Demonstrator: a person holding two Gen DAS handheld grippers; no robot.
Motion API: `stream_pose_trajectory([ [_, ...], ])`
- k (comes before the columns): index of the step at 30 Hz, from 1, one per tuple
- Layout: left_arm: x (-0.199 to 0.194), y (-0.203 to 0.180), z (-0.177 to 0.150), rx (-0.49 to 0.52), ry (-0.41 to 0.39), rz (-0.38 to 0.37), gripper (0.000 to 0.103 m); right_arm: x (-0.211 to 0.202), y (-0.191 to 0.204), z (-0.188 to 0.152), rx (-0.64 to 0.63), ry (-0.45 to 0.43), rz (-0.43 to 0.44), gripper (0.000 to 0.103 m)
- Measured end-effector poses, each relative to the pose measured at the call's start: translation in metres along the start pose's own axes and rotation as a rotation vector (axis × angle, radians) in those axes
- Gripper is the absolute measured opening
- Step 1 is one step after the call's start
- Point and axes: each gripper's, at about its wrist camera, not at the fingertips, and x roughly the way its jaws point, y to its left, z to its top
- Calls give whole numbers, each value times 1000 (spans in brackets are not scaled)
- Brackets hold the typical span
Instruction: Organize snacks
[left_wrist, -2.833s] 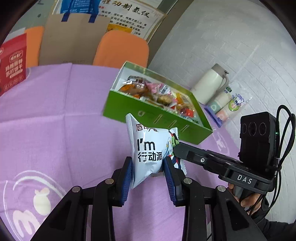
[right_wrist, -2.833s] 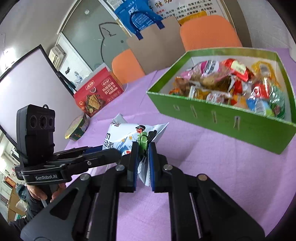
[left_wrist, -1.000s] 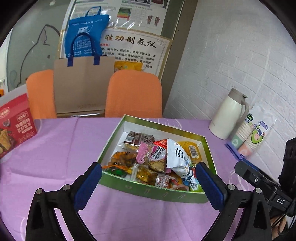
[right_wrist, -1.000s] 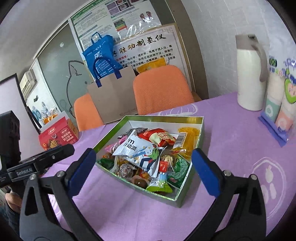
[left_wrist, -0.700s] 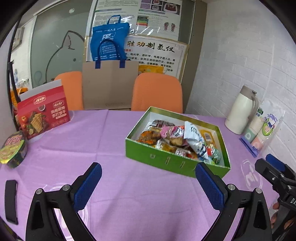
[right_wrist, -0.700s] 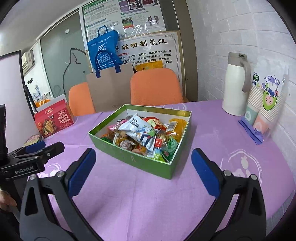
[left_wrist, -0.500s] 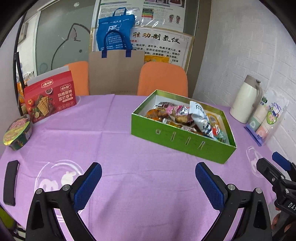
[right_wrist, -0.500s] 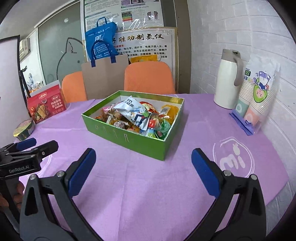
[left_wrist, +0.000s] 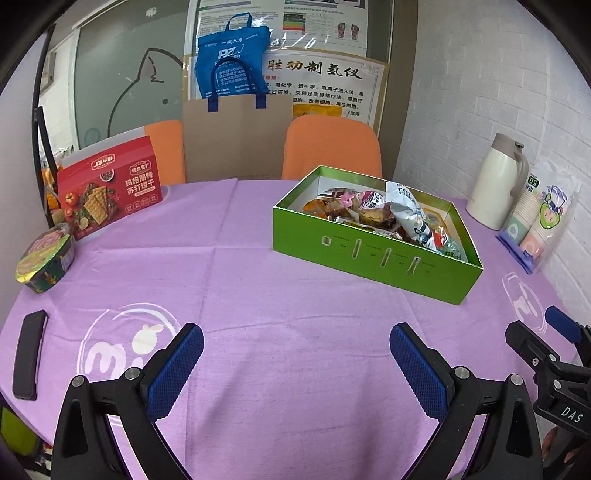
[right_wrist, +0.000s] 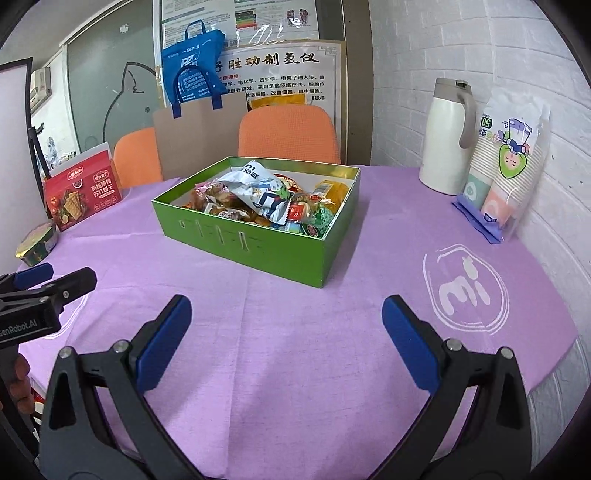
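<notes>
A green box (left_wrist: 369, 258) (right_wrist: 236, 240) full of wrapped snacks stands on the purple tablecloth. On top of the pile lies a white and blue snack bag (left_wrist: 410, 214) (right_wrist: 255, 188). My left gripper (left_wrist: 295, 354) is open and empty, held low over the near side of the table, well short of the box. My right gripper (right_wrist: 286, 328) is open too, with nothing between its blue pads, also back from the box. Each gripper shows at the edge of the other's view.
A red cracker box (left_wrist: 110, 188) and a noodle bowl (left_wrist: 44, 258) stand at the left, a black flat object (left_wrist: 27, 354) near the left edge. A white thermos (right_wrist: 447, 136) and packed paper cups (right_wrist: 506, 166) stand by the brick wall. Orange chairs (right_wrist: 288, 129) are behind.
The snack bag that both grippers held now lies in the green box. Both grippers have opened and drawn back from the box toward the near side of the table.
</notes>
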Motion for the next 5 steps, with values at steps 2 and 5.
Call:
stream_pose_trajectory([
  [2, 0, 0, 0, 4, 2, -2, 103, 0, 1, 0, 3, -2, 2, 103],
  [5, 0, -2, 0, 9, 4, -2, 103, 0, 2, 1, 2, -1, 2, 103],
])
